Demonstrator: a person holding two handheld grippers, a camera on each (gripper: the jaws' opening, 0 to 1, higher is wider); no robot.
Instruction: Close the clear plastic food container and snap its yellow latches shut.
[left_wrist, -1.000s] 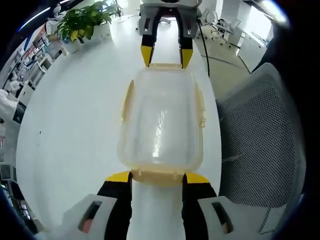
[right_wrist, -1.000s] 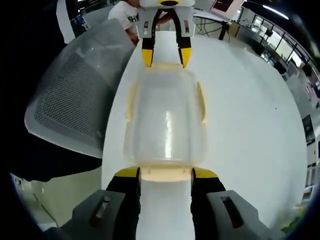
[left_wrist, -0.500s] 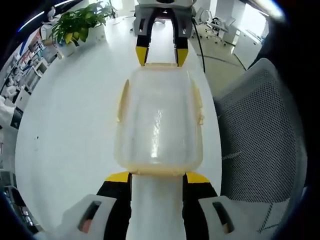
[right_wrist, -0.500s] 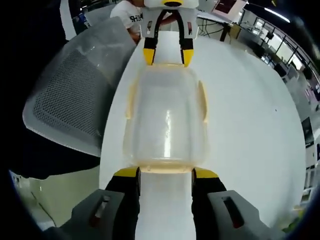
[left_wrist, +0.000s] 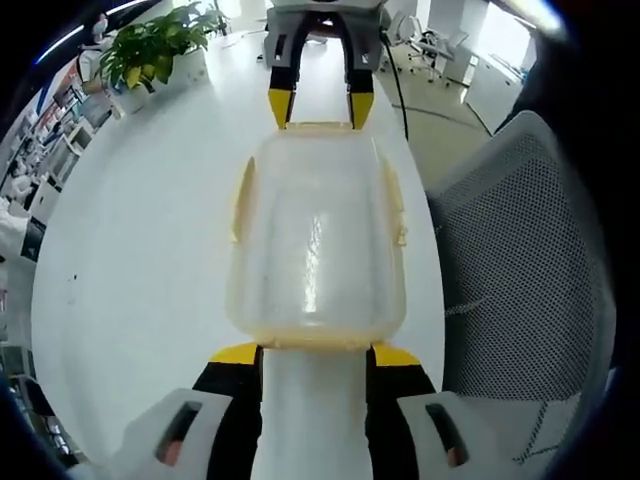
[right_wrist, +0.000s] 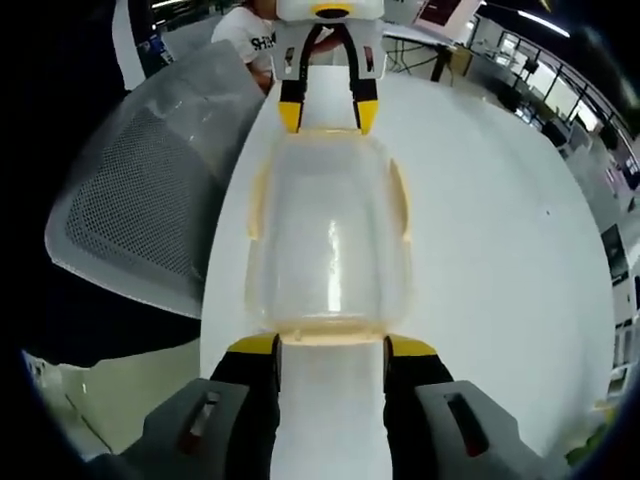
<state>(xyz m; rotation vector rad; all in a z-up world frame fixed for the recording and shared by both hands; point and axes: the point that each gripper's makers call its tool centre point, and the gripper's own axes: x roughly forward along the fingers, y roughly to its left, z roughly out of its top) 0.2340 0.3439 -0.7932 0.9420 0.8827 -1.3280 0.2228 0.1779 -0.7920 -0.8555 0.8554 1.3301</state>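
Container (left_wrist: 316, 240) sits on white table (left_wrist: 130, 230), mesh chair (left_wrist: 520, 250) alongside.

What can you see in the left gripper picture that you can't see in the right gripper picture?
The left gripper view has a green potted plant at the far end of the white table, and it looks along the left gripper.

The right gripper view has a person in a white shirt behind the table, and it looks along the right gripper.

Both views show the clear container lying between the two open grippers, its yellow latches along the sides, and the grey mesh chair beside the table.
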